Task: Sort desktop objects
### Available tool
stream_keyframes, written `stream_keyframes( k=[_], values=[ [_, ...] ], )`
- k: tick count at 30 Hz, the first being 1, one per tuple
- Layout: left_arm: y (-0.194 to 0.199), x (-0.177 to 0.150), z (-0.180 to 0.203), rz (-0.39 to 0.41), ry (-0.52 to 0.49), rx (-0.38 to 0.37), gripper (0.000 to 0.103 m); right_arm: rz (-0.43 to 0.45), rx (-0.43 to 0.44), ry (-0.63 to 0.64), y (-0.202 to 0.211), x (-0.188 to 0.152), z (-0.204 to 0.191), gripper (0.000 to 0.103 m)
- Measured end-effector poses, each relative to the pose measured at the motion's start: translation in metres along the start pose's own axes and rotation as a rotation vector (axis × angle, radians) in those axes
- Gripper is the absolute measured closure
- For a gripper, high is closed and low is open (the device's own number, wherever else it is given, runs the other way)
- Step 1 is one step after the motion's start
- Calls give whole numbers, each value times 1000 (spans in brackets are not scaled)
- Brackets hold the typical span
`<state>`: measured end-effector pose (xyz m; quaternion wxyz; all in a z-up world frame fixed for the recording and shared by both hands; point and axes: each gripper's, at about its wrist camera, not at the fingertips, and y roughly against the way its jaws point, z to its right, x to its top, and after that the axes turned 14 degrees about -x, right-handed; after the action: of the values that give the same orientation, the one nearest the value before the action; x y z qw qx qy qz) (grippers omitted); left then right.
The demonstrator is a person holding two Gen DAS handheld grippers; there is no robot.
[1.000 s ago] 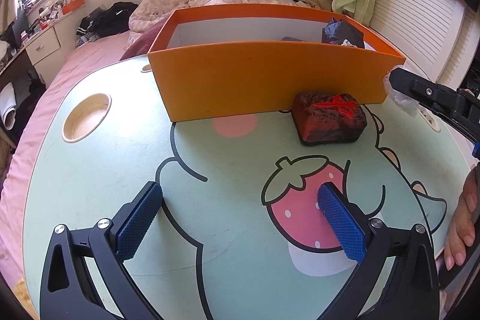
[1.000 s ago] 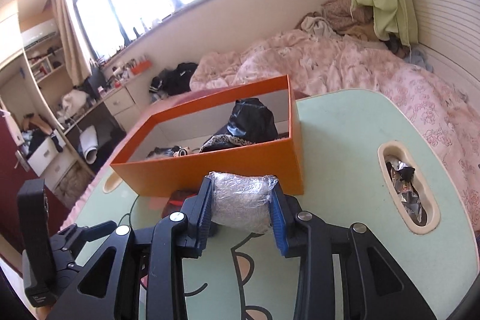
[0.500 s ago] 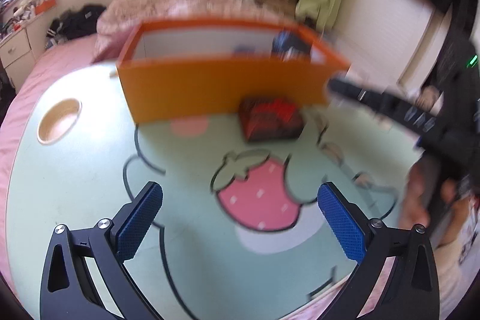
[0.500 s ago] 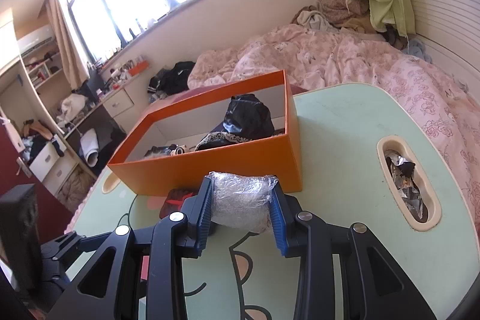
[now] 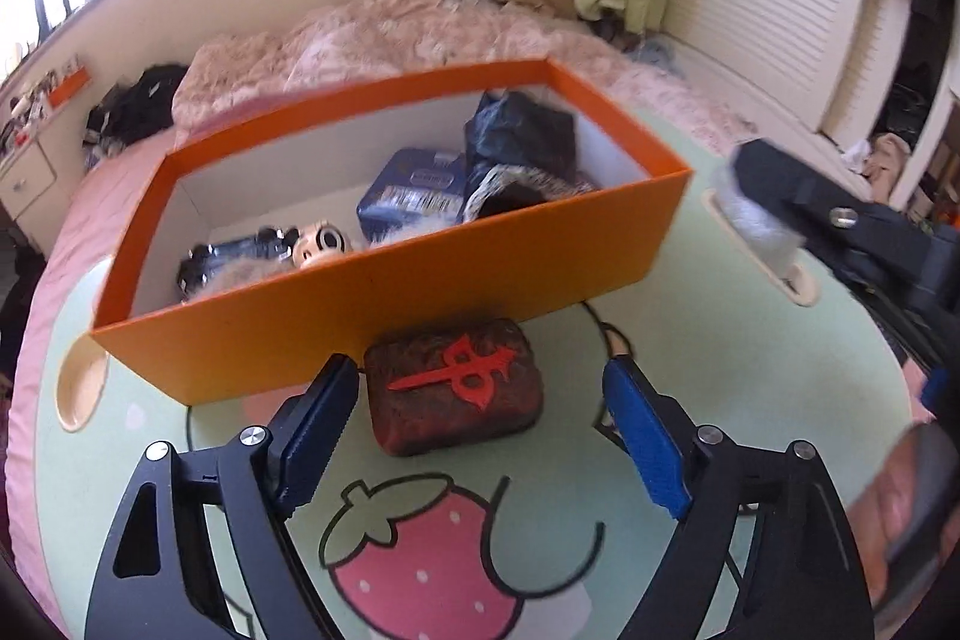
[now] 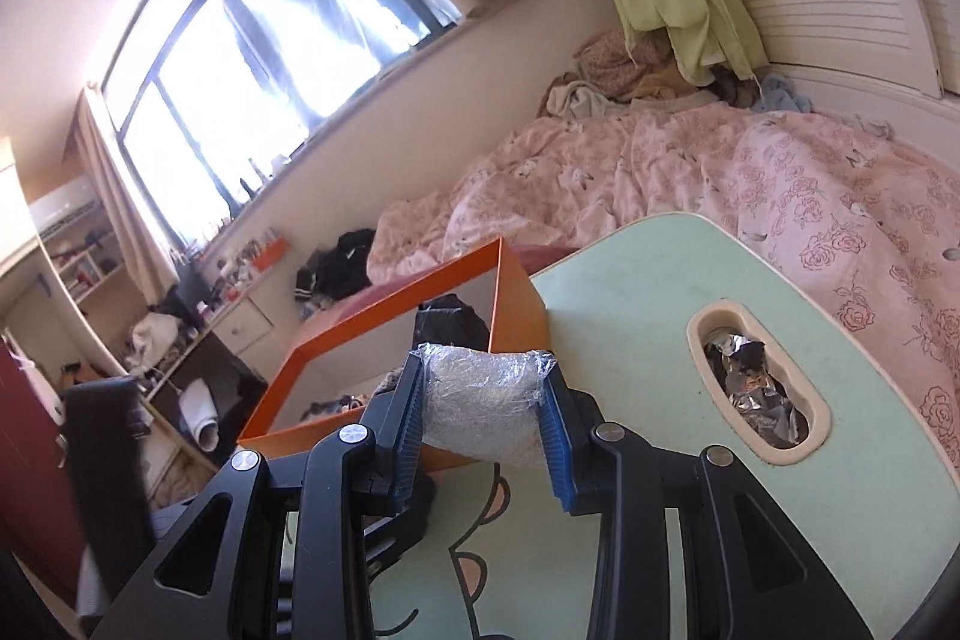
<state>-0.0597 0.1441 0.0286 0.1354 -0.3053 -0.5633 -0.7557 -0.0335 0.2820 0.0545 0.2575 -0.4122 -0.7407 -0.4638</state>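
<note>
Left wrist view first. Left gripper spread wide at the bottom of the frame, blue pads on either side of a dark brown rounded case with a red emblem, not pinching it; left pad just beside its edge, right pad apart from it. Case lying flat on the mint-green cartoon-print table, right up against the front wall of the open orange cardboard box at centre frame. Inside the box: a blue packet, a dark crumpled bag, a small skull-like trinket. Right gripper poking in, blurry, at the right edge.

Right wrist view. Right gripper clamped on a bundle wrapped in clear plastic film, centre of frame, held off the table with the orange box's near corner behind it. Oval cut-out with crumpled foil to the right. Pink floral bedding across the upper right.
</note>
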Motion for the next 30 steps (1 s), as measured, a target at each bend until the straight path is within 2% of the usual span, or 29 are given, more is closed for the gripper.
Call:
stream_keyframes(
  k=[2, 3, 4, 8, 14, 18, 19, 21, 24, 25, 27, 29, 30],
  values=[
    [-10, -6, -8, -42, 39, -25, 23, -9, -2, 3, -1, 0, 0, 69],
    [-9, -6, -7, -17, 18, 5, 32, -15, -1, 6, -2, 0, -2, 69],
    [-6, -6, -10, -4, 27, 1, 38, -21, 0, 10, -2, -1, -2, 69],
    [6, -15, -19, 47, 47, -44, 38, -22, -4, 31, -1, -3, -7, 69],
    [58, -47, -33, 168, 61, -92, 38, -35, -5, 76, -2, -7, -15, 69],
    [61, -62, -47, 168, 99, -22, 38, -147, 31, 155, -15, -13, -29, 69],
    [60, -63, -47, 175, 109, -26, 38, -224, 35, 187, -24, -17, -35, 69],
    [55, -64, -49, 161, 126, -43, 38, -296, 1, 230, -35, -25, -42, 69],
    [46, -66, -58, 122, 165, -46, 38, -288, -80, 306, -40, -32, -51, 69],
    [47, -67, -58, 132, 164, -45, 38, -300, -96, 324, -43, -33, -51, 69],
    [48, -69, -58, 132, 165, -48, 37, -320, -126, 352, -49, -37, -54, 69],
    [46, -70, -57, 127, 163, -45, 21, -322, -158, 377, -53, -40, -57, 65],
    [45, -70, -57, 120, 165, -40, 16, -321, -158, 389, -54, -41, -58, 59]
  ],
)
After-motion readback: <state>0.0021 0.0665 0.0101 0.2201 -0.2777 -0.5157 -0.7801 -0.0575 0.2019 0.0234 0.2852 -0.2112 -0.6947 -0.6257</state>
